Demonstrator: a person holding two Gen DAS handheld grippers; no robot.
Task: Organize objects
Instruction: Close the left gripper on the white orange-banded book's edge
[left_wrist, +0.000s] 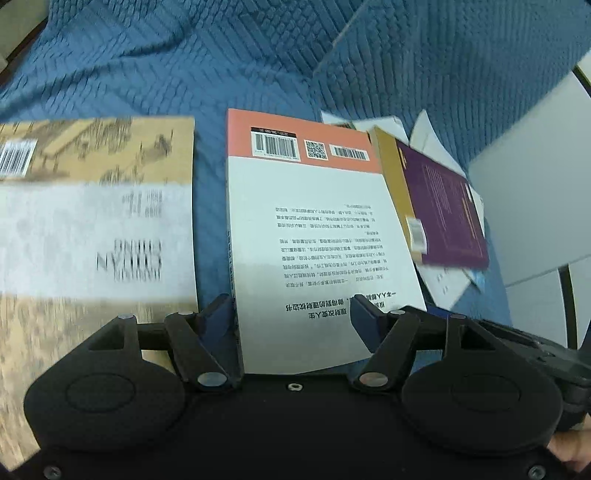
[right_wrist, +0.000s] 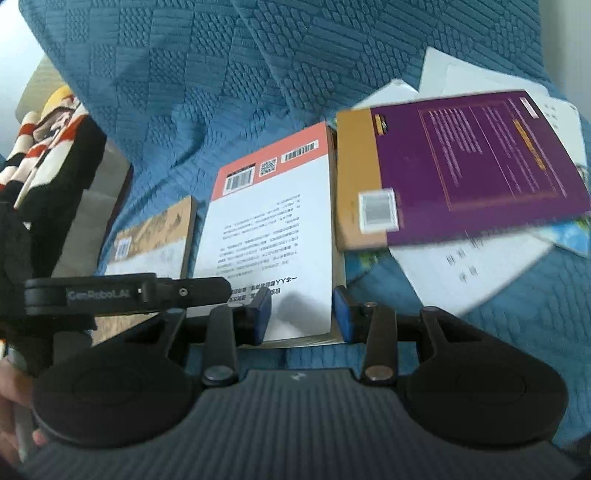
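Your left gripper (left_wrist: 291, 314) has its jaws spread wide, straddling the near edge of the white-and-coral book (left_wrist: 314, 229), which lies face down on the blue quilted bedspread (left_wrist: 221, 55); whether the pads press on it, you cannot tell. Your right gripper (right_wrist: 301, 314) brackets the same book's near right corner, jaws part open; contact is unclear. The tan book (left_wrist: 92, 221) lies left of it, the purple book (left_wrist: 443, 206) right.

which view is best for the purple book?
Right wrist view: the purple book fills the upper right with nearly its whole back cover facing the camera. The left wrist view shows it small, foreshortened at the right, lying on loose papers.
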